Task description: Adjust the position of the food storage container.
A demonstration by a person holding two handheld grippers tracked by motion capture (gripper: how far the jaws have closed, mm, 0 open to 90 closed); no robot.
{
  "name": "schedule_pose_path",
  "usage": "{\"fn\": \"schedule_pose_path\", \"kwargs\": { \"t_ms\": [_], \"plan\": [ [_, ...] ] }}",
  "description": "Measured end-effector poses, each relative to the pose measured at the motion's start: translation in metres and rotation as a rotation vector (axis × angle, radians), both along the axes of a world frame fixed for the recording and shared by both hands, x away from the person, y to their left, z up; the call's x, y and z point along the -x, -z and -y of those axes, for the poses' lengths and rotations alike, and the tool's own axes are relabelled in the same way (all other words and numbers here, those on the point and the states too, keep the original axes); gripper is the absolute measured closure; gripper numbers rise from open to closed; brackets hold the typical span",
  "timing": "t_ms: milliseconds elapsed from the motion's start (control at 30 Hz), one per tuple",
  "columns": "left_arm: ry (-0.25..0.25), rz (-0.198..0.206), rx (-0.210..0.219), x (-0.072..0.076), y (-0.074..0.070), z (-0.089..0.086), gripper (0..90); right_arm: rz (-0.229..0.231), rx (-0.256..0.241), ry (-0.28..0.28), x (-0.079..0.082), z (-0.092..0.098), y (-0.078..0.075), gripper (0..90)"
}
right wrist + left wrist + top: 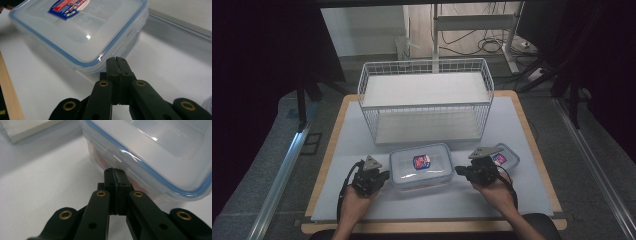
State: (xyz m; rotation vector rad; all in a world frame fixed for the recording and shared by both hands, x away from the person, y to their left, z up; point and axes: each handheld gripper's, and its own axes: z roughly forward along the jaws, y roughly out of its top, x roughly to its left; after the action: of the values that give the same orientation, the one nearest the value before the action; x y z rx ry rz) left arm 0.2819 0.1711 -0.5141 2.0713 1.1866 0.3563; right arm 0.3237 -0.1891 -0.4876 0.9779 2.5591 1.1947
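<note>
Two hand-held grippers worked close to the near edge of the worktop (432, 202), one on either side of a large clear food box (421, 165) with a blue-edged lid. The left gripper (384, 176) lay at the box's left end; in the left gripper view its jaws were pressed together with nothing between them, their tips right against the side of the box (155, 157) beneath the lid's rim. The right gripper (458, 171) lay at the box's right end, and in the right gripper view its jaws were likewise fully closed and empty, their tips just at the corner of the box (82, 32) below the blue seal. That lid carried a red and blue label (422, 161). Just behind the right gripper, toward the right edge, sat a smaller lidded box (507, 157) with a similar label. Farther back, across the far half of the worktop, stood a white wire basket (426, 100), well apart from both grippers.
</note>
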Motion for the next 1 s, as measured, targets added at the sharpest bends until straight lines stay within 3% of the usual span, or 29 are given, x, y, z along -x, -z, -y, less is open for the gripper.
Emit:
{"fn": "schedule_pose_path", "kwargs": {
  "t_ms": [33, 100, 200, 233, 267, 400, 633, 667, 1000],
  "plan": [
    [0.001, -0.004, 0.011, -0.004, 0.0, 0.001, 89.8, 0.002, 0.004, 0.009, -0.001, 0.001, 0.0, 89.8],
    [-0.002, 0.008, -0.01, -0.011, 0.0, 0.005, 89.9, 0.017, 0.009, 0.029, -0.004, 0.001, -0.002, 89.8],
    [0.005, 0.008, 0.006, -0.02, 0.001, 0.008, 89.5, 0.055, 0.025, 0.069, -0.012, 0.001, -0.005, 89.7],
    [0.005, 0.008, 0.006, -0.02, 0.001, 0.008, 89.4, 0.055, 0.025, 0.069, -0.012, 0.001, -0.005, 89.7],
    [0.004, 0.008, 0.011, -0.021, 0.001, 0.008, 89.4, 0.054, 0.061, 0.098, -0.018, 0.002, 0.0, 89.7],
    [0.004, 0.012, 0.017, -0.021, 0.002, 0.008, 89.6, 0.043, 0.076, 0.122, -0.027, -0.002, 0.006, 89.8],
    [0.011, 0.002, 0.035, -0.021, 0.003, 0.008, 90.0, 0.011, 0.065, 0.116, -0.027, -0.002, 0.007, 89.9],
    [0.011, 0.001, 0.027, -0.019, 0.002, 0.009, 90.0, 0.012, 0.089, 0.107, -0.023, -0.003, 0.011, 89.9],
    [0.028, -0.012, 0.015, -0.003, 0.001, 0.012, 90.0, -0.009, 0.076, 0.086, -0.007, 0.003, 0.011, 89.9]
  ]
}}
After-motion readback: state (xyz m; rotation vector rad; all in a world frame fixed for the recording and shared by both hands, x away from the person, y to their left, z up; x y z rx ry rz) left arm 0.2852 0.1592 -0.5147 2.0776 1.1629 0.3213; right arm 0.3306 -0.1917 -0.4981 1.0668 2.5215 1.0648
